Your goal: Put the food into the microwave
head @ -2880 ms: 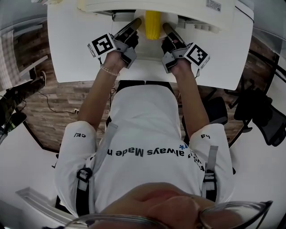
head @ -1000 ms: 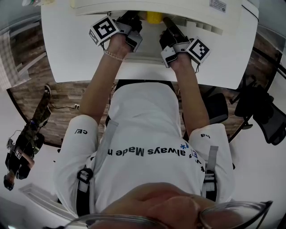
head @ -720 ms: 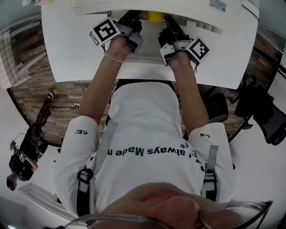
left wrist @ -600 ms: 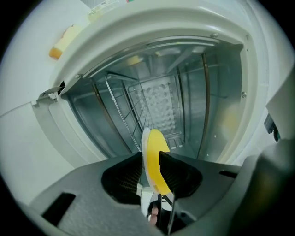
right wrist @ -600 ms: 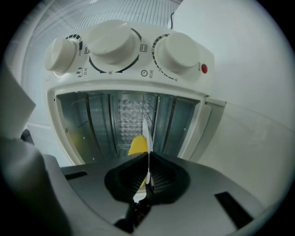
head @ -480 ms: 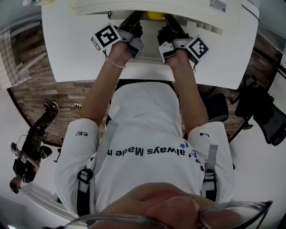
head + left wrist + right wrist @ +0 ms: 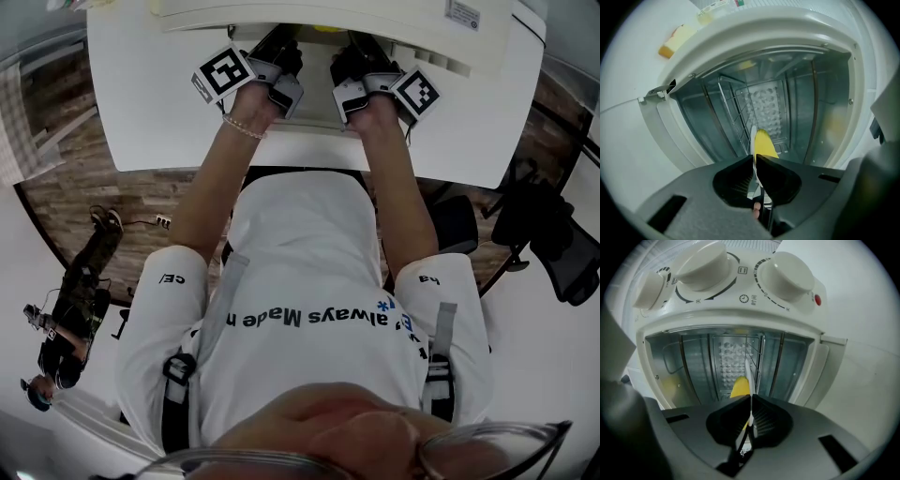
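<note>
A white plate point(image 7: 752, 138) carrying a yellow piece of food point(image 7: 764, 144) is held edge-on inside the open microwave's metal cavity point(image 7: 801, 93). My left gripper point(image 7: 754, 163) is shut on the plate's rim on one side. On the other side my right gripper point(image 7: 750, 412) is shut on the plate point(image 7: 748, 373), with the yellow food point(image 7: 740, 388) beside its jaws. In the head view both the left gripper point(image 7: 279, 42) and the right gripper point(image 7: 360, 45) reach under the microwave's white top point(image 7: 394, 17). Only a sliver of the food point(image 7: 327, 28) shows there.
A wire rack point(image 7: 735, 110) stands at the cavity's back. Two round knobs point(image 7: 701, 266) point(image 7: 785, 270) and a red lamp point(image 7: 816, 300) sit above the opening. A yellow-orange block point(image 7: 677, 40) lies on the white table point(image 7: 141, 103). A dark chair point(image 7: 553, 244) stands on the right.
Both grippers have moved forward with the plate, deeper into the microwave. The yellow food, plainly visible from the head before, is now almost hidden under the microwave's top.
</note>
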A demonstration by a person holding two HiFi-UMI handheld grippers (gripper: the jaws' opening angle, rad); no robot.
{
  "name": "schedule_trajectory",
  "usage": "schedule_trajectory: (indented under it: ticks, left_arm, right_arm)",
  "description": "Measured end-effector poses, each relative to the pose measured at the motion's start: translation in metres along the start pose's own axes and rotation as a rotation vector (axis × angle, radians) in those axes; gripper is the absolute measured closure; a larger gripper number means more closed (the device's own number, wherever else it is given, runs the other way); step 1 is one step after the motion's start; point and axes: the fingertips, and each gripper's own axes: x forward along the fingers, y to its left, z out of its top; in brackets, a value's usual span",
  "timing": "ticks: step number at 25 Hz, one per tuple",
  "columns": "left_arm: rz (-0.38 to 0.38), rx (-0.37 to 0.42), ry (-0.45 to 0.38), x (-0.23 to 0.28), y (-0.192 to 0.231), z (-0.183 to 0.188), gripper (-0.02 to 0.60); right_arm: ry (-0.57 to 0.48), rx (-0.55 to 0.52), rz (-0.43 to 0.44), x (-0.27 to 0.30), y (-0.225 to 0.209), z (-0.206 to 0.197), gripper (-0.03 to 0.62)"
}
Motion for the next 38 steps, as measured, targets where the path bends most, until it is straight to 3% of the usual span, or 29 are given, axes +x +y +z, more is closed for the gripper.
schedule_trajectory:
  ticks: [7,15,24,34,38]
  left_arm:
    - [0.005,-0.04,-0.023,0.006,0.002,0.01,0.558]
    - [-0.014,-0.02,-0.026,0.011,-0.003,0.015,0.558]
    - [-0.016,-0.027,-0.034,0.006,-0.003,0.011,0.557]
    - [0.011,0.019,-0.041,-0.014,-0.009,0.007,0.557]
    - [0.012,0.06,-0.034,-0.022,-0.024,-0.018,0.557]
  right_arm:
    - [-0.013,0.01,0.004,0.011,0.002,0.003,0.577]
    - [-0.018,-0.016,0.029,0.015,0.011,0.005,0.576]
    - [-0.009,-0.006,-0.003,0.009,0.009,0.004,0.507]
    - [-0.006,-0.046,-0.007,-0.012,0.011,0.011,0.499]
    - [0.006,-0.122,-0.02,-0.045,0.017,0.025,0.499]
